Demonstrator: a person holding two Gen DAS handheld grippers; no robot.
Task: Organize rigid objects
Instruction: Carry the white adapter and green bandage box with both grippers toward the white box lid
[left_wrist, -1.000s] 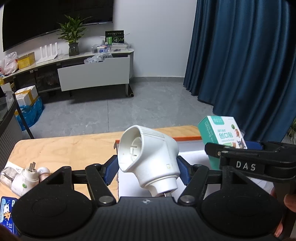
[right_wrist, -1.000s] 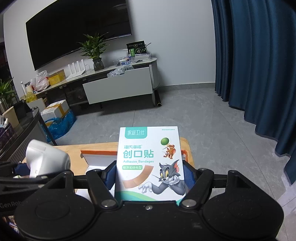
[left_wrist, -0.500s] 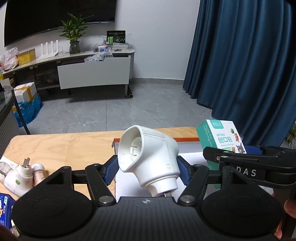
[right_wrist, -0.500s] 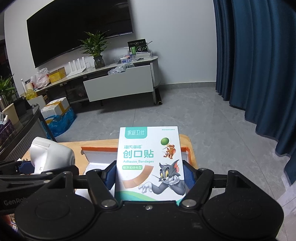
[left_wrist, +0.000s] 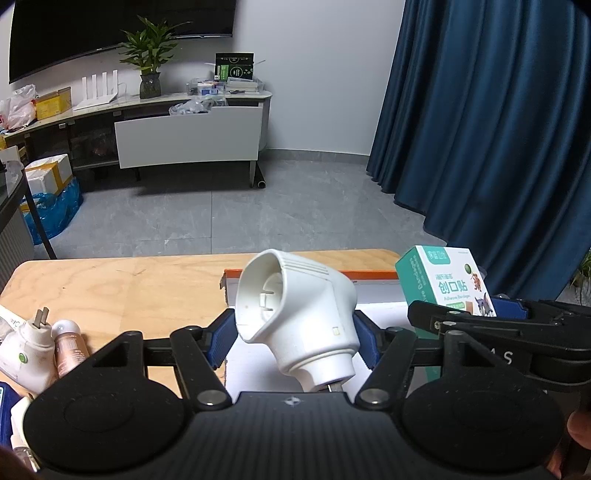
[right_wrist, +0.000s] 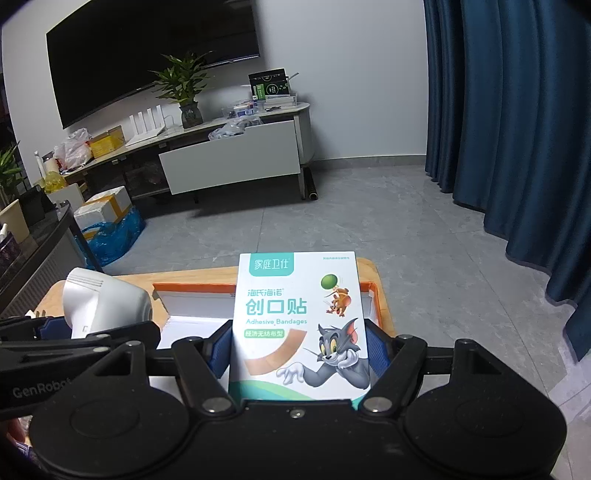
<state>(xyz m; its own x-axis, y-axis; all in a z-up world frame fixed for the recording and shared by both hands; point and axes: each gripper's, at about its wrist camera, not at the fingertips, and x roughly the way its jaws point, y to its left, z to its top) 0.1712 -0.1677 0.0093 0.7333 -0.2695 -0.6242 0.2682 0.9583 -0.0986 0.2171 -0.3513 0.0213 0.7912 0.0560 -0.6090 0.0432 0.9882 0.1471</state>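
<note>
White plug adapter, pinched between blue pads of left gripper, held over near edge of open orange-rimmed box. Bandage box, upright, clamped by right gripper over same orange-rimmed box, front face toward camera. Grippers side by side: from left wrist, right gripper and bandage box just to the right of adapter; from right wrist, left gripper and adapter crossing lower left, hiding part of box's left wall. On wooden table, left of box: second white plug with prongs up, touching small brown bottle; blue item at bottom left corner, mostly hidden behind gripper body. Beyond table edge: grey tiled floor, blue plastic bag under white foam boxes. Farther back: low TV cabinet with potted plant, white router, green-and-black carton, clutter. Dark screen on white wall, blue curtain on right.
</note>
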